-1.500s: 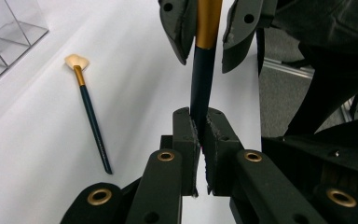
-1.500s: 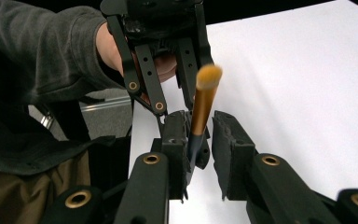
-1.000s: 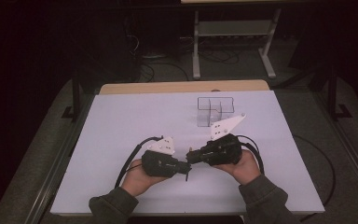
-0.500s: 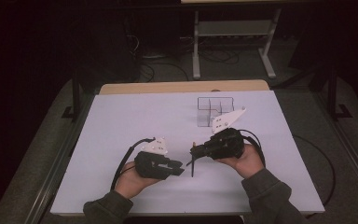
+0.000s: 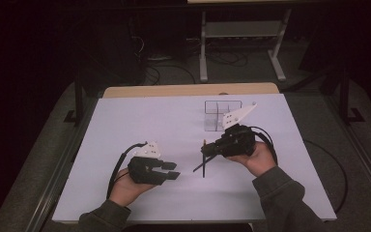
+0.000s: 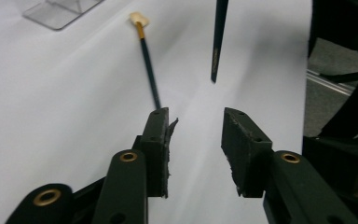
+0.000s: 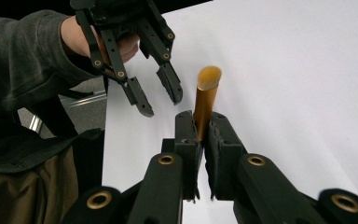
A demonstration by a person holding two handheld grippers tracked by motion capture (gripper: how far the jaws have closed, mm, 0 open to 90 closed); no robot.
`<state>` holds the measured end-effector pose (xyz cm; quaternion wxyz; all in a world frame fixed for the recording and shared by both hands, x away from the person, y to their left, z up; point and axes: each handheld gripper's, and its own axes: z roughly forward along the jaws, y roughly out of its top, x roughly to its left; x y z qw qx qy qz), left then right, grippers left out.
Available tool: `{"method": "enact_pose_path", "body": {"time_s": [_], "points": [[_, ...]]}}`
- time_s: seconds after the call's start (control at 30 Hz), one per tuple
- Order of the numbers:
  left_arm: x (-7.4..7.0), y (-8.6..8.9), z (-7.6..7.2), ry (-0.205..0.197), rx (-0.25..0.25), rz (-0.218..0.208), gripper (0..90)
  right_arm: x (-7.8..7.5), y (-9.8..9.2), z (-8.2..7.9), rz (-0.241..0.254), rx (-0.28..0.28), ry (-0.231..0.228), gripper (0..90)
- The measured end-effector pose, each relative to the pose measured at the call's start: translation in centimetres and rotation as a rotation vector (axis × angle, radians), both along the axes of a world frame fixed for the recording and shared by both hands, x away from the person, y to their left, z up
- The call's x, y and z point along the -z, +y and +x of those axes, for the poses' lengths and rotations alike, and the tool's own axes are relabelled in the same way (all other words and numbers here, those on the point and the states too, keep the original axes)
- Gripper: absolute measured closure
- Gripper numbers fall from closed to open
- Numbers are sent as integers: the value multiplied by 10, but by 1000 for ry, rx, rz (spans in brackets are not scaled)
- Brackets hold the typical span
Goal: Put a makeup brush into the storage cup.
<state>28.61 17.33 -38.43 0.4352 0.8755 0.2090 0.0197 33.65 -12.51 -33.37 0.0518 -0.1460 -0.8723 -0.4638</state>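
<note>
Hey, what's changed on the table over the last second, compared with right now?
The two tongs, nose to nose a second ago, have drawn apart. The left tongs let go, backed toward the person and now stand open. The right tongs kept the dark pencil, which hangs tip-down above the white table. The clear compartment box has not moved.

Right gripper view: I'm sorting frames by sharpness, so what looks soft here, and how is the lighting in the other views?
Right gripper view: the jaws nearest the lens blur, while the brush's gold ferrule stays fairly sharp. Left gripper view: the clear box is soft. High view: the white table is lit, surroundings nearly black.
</note>
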Motion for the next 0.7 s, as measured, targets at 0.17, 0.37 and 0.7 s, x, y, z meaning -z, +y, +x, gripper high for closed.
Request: {"method": "enact_pose_path", "body": {"time_s": [0.17, 0.37, 0.7], "points": [[1, 9, 0, -2, -16, 4, 594, -2, -2, 6, -11, 12, 5, 829], [2, 16, -2, 4, -33, 15, 583, -4, -6, 12, -7, 25, 19, 829], [6, 26, -5, -1, -45, 49, 529, -9, -12, 20, -19, 45, 19, 829]]}}
